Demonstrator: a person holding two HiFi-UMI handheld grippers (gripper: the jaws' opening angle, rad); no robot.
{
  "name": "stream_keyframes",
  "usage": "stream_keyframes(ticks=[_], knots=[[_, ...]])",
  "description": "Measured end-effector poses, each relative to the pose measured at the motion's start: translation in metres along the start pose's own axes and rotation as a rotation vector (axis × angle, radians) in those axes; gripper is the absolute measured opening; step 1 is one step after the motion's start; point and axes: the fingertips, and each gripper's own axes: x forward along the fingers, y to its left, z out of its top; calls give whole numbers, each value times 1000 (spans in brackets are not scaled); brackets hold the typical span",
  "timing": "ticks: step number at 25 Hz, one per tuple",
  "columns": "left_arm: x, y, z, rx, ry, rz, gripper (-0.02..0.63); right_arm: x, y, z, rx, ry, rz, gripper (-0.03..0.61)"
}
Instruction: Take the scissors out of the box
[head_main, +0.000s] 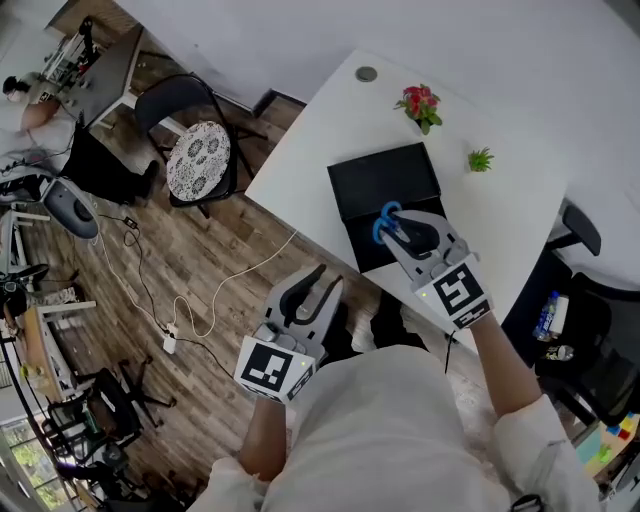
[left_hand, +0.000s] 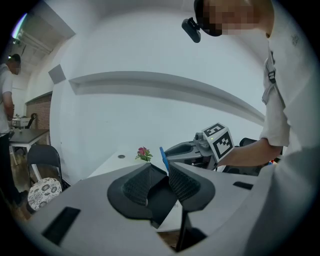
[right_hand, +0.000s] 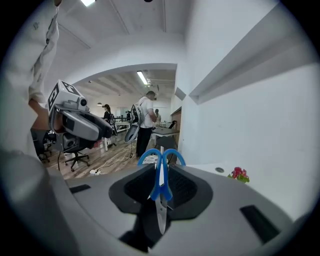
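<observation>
head view: my right gripper (head_main: 397, 226) clamped on scissors (head_main: 384, 222), blue handles sticking out past jaw tips, over near half of black box (head_main: 385, 175) on white table (head_main: 320, 130). right gripper view: blades toward camera. my left gripper (head_main: 314, 286) off table's near-left edge, jaws apart, nothing held. flower pot (head_main: 420, 105) far side.

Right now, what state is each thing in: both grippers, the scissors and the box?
left gripper: open, nothing between its jaws.
right gripper: shut on the scissors.
scissors: blades closed, blue handles pointing away from the hand, held over the box.
box: black, lying flat on the table, under the scissors.
</observation>
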Motion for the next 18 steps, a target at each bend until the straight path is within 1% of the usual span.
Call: stream_keyframes(ticks=[8,13,18], knots=[[-5,15,6,14,-21,-126,118,-10,9,21,73,-31,-130,91],[-9,18,8,14,-37,-215,117,-24,16,24,127,-22,-239,91],[-12,23,3,1,-45,-302,112,-48,25,29,188,-67,-352,91]])
